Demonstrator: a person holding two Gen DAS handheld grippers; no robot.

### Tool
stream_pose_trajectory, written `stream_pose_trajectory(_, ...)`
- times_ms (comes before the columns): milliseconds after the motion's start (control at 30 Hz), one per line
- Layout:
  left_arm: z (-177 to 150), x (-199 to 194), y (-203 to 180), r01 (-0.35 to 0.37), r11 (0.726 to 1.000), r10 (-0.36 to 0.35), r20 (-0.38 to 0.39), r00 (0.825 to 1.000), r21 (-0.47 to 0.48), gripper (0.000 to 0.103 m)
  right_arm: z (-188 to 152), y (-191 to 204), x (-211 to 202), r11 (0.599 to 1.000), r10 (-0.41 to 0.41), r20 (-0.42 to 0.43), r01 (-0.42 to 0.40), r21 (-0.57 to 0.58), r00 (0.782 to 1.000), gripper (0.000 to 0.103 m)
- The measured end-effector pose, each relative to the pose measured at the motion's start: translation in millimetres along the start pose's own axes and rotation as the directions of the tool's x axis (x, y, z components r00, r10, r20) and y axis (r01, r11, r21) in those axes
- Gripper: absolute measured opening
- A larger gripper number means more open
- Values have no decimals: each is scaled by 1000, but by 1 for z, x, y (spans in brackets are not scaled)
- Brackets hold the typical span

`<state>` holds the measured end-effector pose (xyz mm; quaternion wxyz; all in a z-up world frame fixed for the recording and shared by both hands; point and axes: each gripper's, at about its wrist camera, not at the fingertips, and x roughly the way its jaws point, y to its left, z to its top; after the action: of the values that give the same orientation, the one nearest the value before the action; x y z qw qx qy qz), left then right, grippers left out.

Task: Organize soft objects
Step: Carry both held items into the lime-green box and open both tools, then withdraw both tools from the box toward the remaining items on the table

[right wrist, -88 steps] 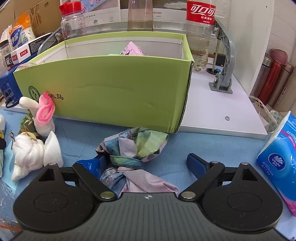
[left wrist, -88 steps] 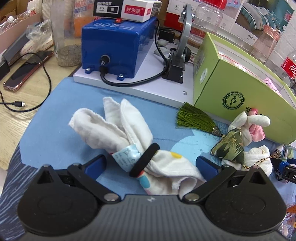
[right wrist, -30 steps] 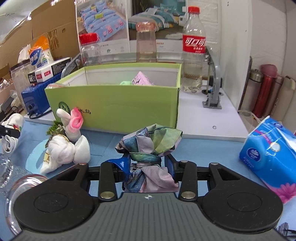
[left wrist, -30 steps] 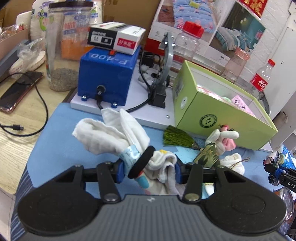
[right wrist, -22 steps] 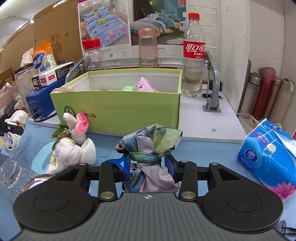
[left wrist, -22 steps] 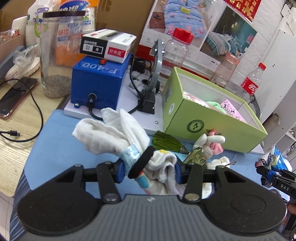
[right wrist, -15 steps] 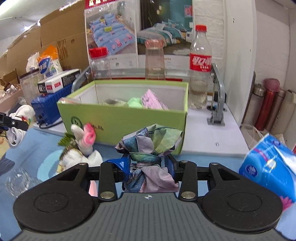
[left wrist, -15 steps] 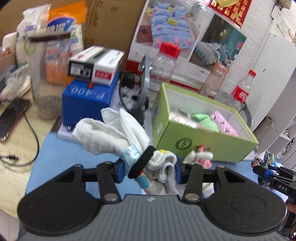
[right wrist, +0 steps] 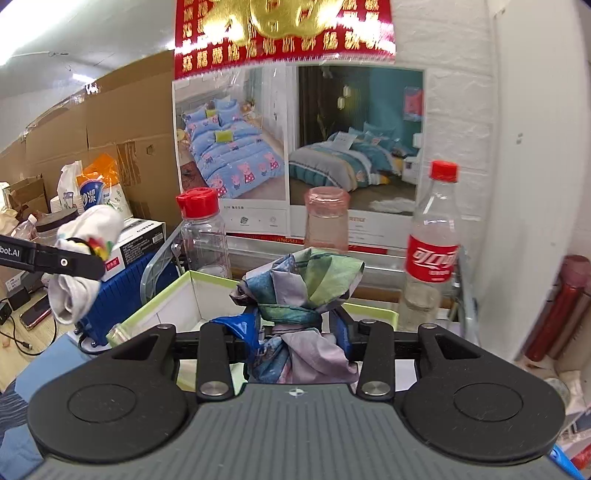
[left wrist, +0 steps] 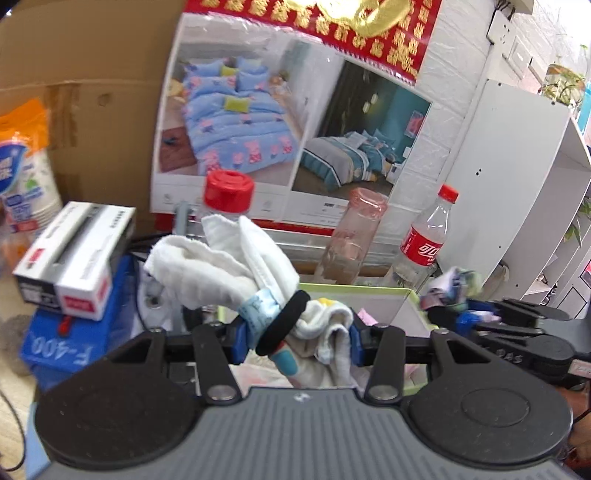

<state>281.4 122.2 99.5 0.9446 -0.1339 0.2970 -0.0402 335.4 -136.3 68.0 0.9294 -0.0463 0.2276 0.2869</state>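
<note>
Both grippers have risen since the earlier frames, when their bundles lay on the blue mat; each bundle is now carried in the air over the open green cardboard box (right wrist: 207, 291). Nearest in the left wrist view, the left gripper (left wrist: 295, 338) is clenched on a white terry cloth bundle bound with a black elastic band (left wrist: 236, 273), its blue pads pressing the cloth from both sides just above the box's near edge. Over the same box, the right gripper (right wrist: 297, 332) grasps a knotted patchwork fabric bundle in green, blue and lilac (right wrist: 299, 291), jaws closed tight on the knot. Seen from the right wrist, the white bundle hangs to the left of the box, above a blue metal machine case (right wrist: 122, 291) that carries a white and black carton (right wrist: 136, 243). Behind the box stand a clear jar with a red lid (right wrist: 203, 236), a pink-tinted clear bottle (right wrist: 327, 221) and a clear cola bottle with a red label (right wrist: 430, 247). Farthest back, bedding posters (right wrist: 295, 147) hang on the wall under a red and gold banner (right wrist: 284, 33).
</note>
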Motion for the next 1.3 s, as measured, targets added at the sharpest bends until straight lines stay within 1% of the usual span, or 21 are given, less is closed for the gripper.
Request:
stream_pose_trajectory(100,2,30,-2,-5,1000,5,-38,999,3,48,0,-4,33,999,27,-50,-25,29,998,25)
stream_pose_trajectory(133,2,40,-2,-8,1000,8,-51,999,3,48,0,-5,43,998,39,-69,-36,43,997,28)
stream_pose_trajectory(200,-2,57,1,-19,1000,19,-83,996,-1,49,-4,-7,60,996,63,-88,-57,71,994,28)
stream_pose_trajectory(267,-5,73,5,-28,1000,27,-115,993,-5,52,-8,-7,74,993,89,-116,-78,90,989,30)
stream_pose_trajectory(300,-6,78,7,-33,999,31,-127,991,-12,56,-10,-7,82,991,101,-132,-88,100,986,30)
stream_pose_trajectory(333,-7,81,9,-37,999,34,-138,990,-21,64,-12,-8,89,989,110,-149,-94,115,983,30)
stream_pose_trajectory(367,-9,84,11,-51,998,46,-145,988,-31,67,-14,-8,94,988,110,-164,-89,130,980,32)
stream_pose_trajectory(433,-9,84,13,-65,997,60,-140,988,-33,70,-17,-8,102,986,95,-215,-63,153,972,33)
stream_pose_trajectory(500,-8,79,15,-64,997,59,-125,990,-40,77,-18,-7,100,986,91,-204,-59,156,975,35)
stream_pose_trajectory(567,-5,70,14,-67,997,62,-100,993,-44,77,-15,-10,91,982,78,-151,-49,182,985,38)
stream_pose_trajectory(600,-4,66,14,-69,997,65,-89,994,-44,78,-12,-12,80,977,60,-85,-42,207,995,39)
stream_pose_trajectory(633,-3,61,14,-71,996,67,-80,995,-46,79,-10,-13,75,977,52,-63,-37,211,997,40)
stream_pose_trajectory(700,-2,50,13,-66,997,63,-66,996,-43,79,-6,-13,64,979,45,-57,-32,201,997,43)
stream_pose_trajectory(800,-8,27,11,-61,998,59,-43,997,-34,89,-11,-9,41,982,45,-58,-34,184,997,46)
stream_pose_trajectory(900,-23,2,11,-62,998,62,-24,998,-12,91,-22,-5,17,987,30,-68,-19,161,997,48)
stream_pose_trajectory(1000,-46,-18,12,-74,997,74,-42,996,0,91,-43,1,-10,988,-2,-67,13,153,998,49)
stream_pose_trajectory(1067,-64,-27,15,-77,997,77,-66,995,0,91,-62,4,-30,984,-37,-60,47,172,997,49)
stream_pose_trajectory(1200,-103,-42,23,-99,995,99,-124,987,1,91,-103,6,-68,961,-114,-54,124,248,992,50)
stream_pose_trajectory(1300,-129,-50,33,-134,991,131,-151,980,-14,91,-134,5,-96,931,-159,-42,163,328,986,51)
